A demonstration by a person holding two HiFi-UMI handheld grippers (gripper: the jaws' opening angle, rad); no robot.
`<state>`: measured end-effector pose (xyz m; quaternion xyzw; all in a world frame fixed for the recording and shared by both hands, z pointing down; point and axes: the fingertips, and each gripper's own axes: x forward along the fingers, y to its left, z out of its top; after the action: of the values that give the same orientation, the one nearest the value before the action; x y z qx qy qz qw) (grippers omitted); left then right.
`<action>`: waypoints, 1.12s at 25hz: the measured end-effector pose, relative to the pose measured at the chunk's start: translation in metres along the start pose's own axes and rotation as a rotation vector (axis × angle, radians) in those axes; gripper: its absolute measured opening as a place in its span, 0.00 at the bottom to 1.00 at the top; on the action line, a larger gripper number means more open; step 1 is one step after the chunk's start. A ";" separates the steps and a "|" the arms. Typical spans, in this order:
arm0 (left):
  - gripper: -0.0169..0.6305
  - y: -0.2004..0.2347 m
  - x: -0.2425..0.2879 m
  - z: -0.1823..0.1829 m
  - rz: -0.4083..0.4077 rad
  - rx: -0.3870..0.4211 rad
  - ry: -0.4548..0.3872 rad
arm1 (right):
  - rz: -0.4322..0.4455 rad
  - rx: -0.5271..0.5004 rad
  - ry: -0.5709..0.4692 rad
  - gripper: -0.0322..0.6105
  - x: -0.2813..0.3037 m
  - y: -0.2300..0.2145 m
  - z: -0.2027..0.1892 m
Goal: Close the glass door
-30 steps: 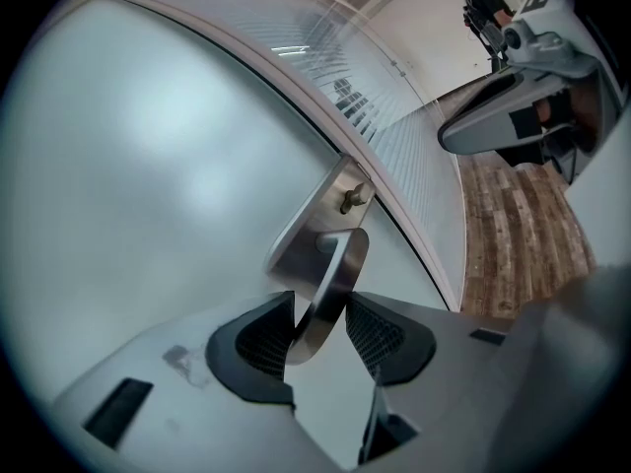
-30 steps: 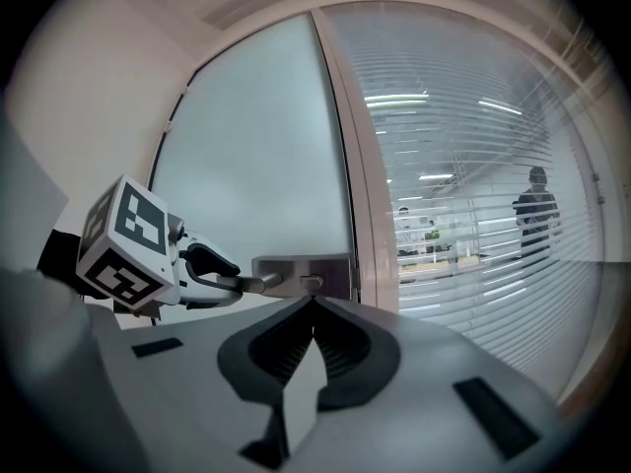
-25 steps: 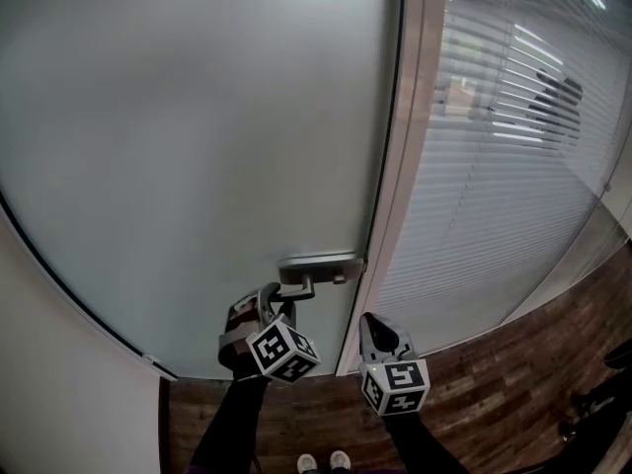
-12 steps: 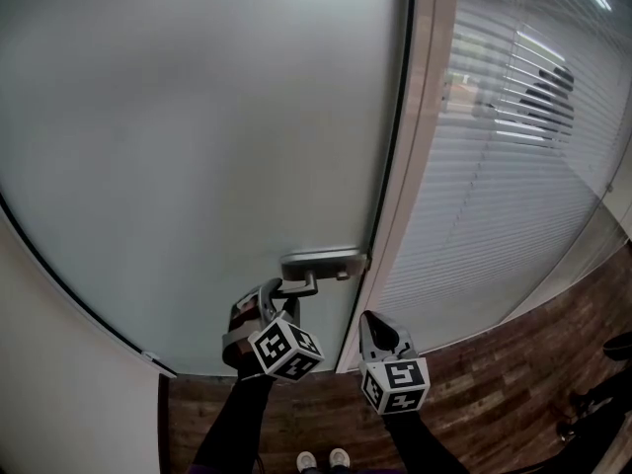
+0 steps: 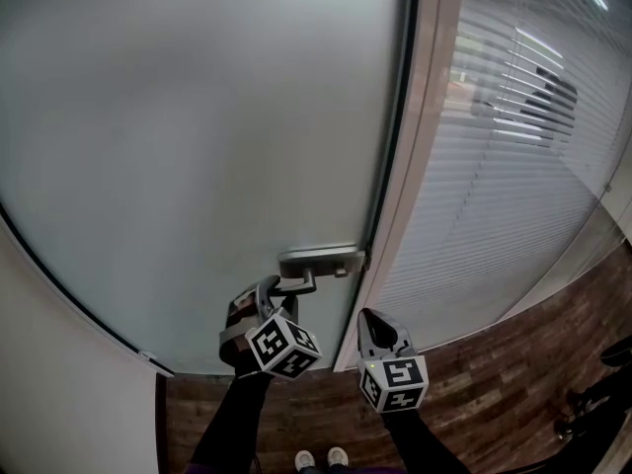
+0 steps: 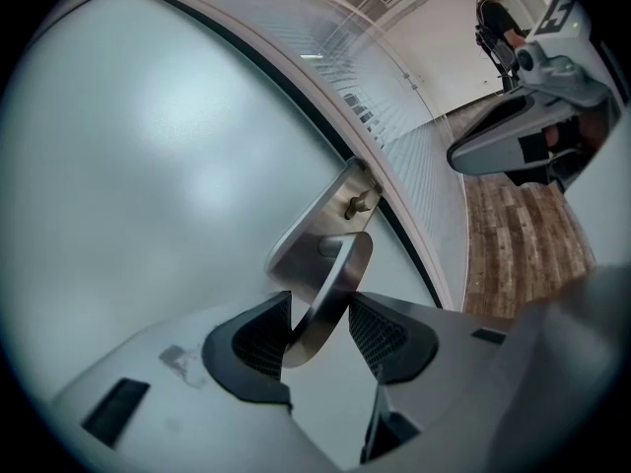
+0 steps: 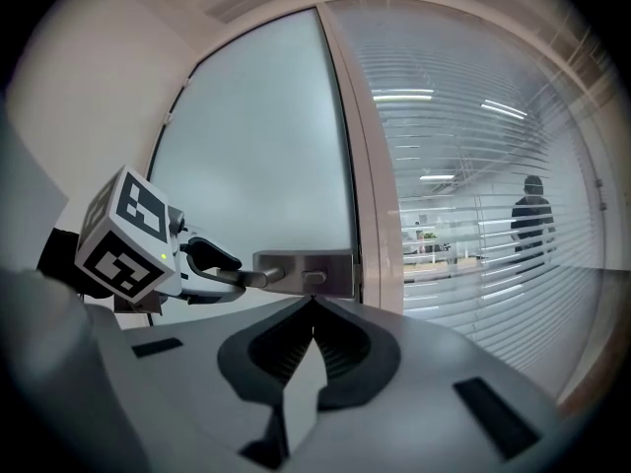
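The frosted glass door (image 5: 197,146) fills the view, its edge against the pale door frame (image 5: 405,196). A metal handle plate (image 5: 321,261) sits at that edge, and its lever (image 6: 330,294) runs out to the left. My left gripper (image 5: 269,299) is at the lever, which lies between its open jaws. The right pad (image 6: 380,328) stands clear of the metal. My right gripper (image 5: 370,326) hangs just right of the door edge with its jaws shut and empty, and it touches nothing. In the right gripper view, the left gripper (image 7: 212,264) reaches to the lever beside the plate (image 7: 306,272).
A glass partition with white blinds (image 5: 513,166) stands right of the frame, and a person (image 7: 532,215) is visible behind it. A white wall (image 5: 59,383) is at the left. Dark wood flooring (image 5: 494,393) lies below.
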<state>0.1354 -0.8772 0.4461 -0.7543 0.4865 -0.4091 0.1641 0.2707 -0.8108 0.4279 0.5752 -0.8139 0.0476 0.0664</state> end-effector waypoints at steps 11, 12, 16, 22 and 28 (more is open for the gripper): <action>0.29 -0.001 -0.005 -0.002 -0.008 0.033 -0.021 | 0.002 -0.001 -0.010 0.05 -0.002 0.010 0.003; 0.29 -0.002 -0.005 -0.002 -0.018 0.031 -0.025 | 0.002 0.000 -0.010 0.05 -0.003 0.011 0.003; 0.30 -0.002 -0.011 -0.002 -0.031 0.059 -0.025 | -0.003 0.002 -0.011 0.05 -0.003 0.010 0.004; 0.30 0.002 -0.032 -0.011 0.021 0.017 -0.051 | 0.010 -0.002 -0.023 0.05 -0.001 0.018 0.009; 0.29 0.014 -0.055 -0.006 0.063 -0.168 -0.117 | 0.035 -0.016 -0.043 0.05 0.003 0.032 0.021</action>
<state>0.1113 -0.8353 0.4156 -0.7724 0.5322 -0.3167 0.1411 0.2389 -0.8057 0.4080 0.5614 -0.8253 0.0299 0.0526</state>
